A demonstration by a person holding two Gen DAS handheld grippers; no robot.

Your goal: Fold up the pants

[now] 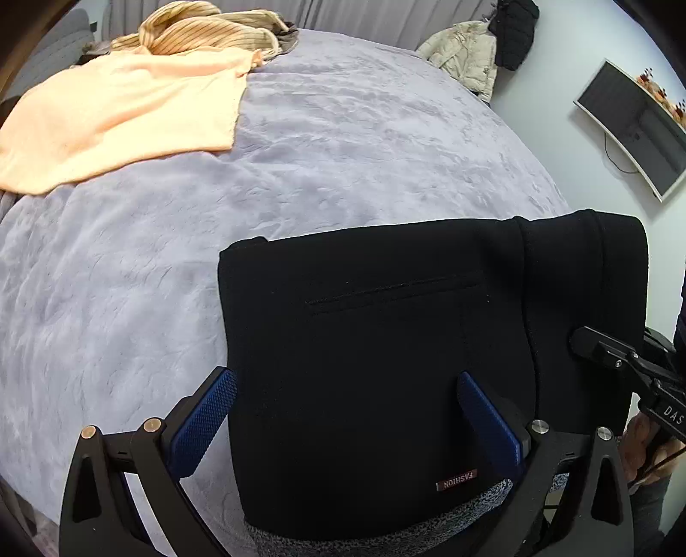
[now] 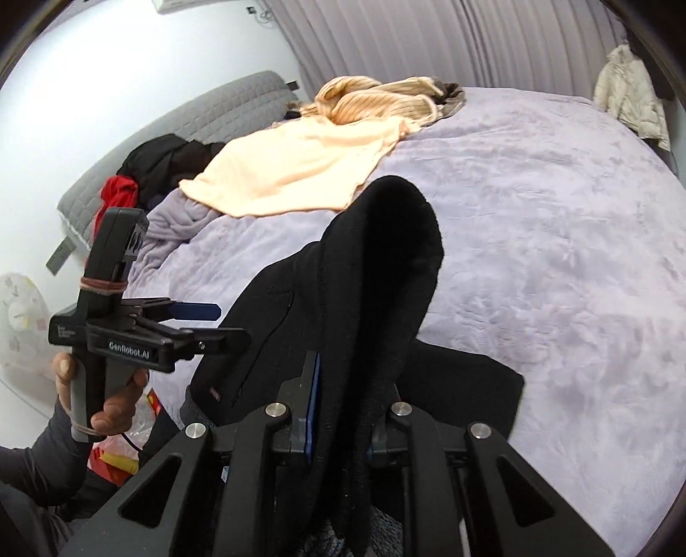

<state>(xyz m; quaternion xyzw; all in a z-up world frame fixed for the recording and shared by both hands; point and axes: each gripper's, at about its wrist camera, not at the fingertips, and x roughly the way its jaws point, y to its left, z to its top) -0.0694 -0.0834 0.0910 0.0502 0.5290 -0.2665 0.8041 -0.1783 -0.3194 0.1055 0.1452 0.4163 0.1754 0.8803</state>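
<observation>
Black pants (image 1: 386,364) lie folded into a thick rectangle at the near edge of the lilac bed; a "FASHION" label and grey lining show near me. My left gripper (image 1: 345,402) is open, its blue pads (image 1: 201,424) straddling the pants' near edge. It also shows in the right wrist view (image 2: 206,317), held beside the pants. My right gripper (image 2: 343,385) is shut on a raised fold of the black pants (image 2: 386,265), which bulges up between its fingers. The right gripper's body shows at the right edge of the left wrist view (image 1: 634,368).
A peach garment (image 1: 124,120) and a striped beige garment (image 1: 206,30) lie at the far left of the bed (image 1: 343,150). Black and red clothes (image 2: 141,180) lie by the headboard. A cream jacket (image 2: 630,94) hangs past the far edge.
</observation>
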